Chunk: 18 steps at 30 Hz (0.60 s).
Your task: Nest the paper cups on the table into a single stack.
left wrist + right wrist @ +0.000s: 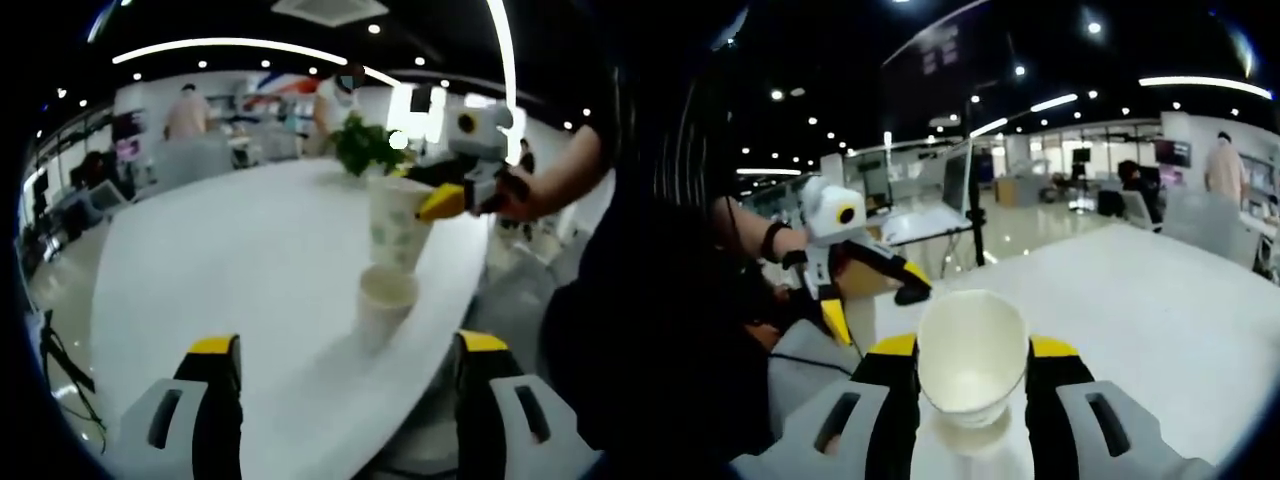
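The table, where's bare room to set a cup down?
The table is bare left of the standing cup, back toward the plant. It's crowded at the right edge, where the right gripper holds a cup above the standing cup.

White cups on a white table, yellow-tipped grippers.

The held paper cup (pixel 399 230) was white with a faint green pattern; the lower cup (pixel 386 305) plain white. The table (pixel 250 250) was white, the plant (pixel 365 145) green. The left gripper (pixel 345 350) and right gripper (pixel 972 350) had black jaws, yellow tips and grey bodies.

Held cup (pixel 398 232) hangs above table's (pixel 230 260) cup (pixel 385 300).
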Each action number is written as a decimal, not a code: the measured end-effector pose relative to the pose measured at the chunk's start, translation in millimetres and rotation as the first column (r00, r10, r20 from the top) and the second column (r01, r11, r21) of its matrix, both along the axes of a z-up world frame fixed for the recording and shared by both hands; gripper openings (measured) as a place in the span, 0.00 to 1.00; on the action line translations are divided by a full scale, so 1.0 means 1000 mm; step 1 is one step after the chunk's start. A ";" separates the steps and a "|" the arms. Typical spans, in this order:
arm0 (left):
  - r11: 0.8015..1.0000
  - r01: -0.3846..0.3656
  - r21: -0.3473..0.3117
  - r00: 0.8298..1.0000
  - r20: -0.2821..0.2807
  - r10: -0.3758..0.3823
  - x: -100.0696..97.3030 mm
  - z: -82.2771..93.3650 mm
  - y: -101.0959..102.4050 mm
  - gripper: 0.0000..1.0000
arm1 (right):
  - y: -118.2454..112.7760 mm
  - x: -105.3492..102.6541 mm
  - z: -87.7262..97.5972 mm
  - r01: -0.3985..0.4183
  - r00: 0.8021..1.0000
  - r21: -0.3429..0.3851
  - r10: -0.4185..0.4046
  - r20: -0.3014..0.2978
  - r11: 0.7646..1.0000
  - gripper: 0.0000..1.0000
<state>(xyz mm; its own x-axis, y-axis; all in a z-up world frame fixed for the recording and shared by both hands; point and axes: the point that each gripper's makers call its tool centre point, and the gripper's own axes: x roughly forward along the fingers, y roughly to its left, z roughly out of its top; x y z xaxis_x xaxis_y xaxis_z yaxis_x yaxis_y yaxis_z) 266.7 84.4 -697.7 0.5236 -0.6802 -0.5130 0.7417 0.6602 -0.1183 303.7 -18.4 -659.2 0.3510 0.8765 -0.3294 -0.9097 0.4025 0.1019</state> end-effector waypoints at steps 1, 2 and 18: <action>1.000 -0.002 -0.003 1.000 0.000 0.002 0.000 0.000 0.001 0.86 | 0.000 0.000 -0.001 0.000 1.000 0.000 0.000 -0.001 1.000 0.37; 1.000 -0.003 -0.004 1.000 -0.004 0.003 0.001 -0.001 0.001 0.86 | 0.000 0.000 -0.003 0.001 1.000 -0.003 -0.001 -0.003 1.000 0.37; 1.000 -0.001 0.000 1.000 -0.021 0.001 0.003 -0.006 0.006 0.86 | 0.005 -0.003 -0.037 0.001 1.000 -0.051 -0.003 -0.027 0.999 0.37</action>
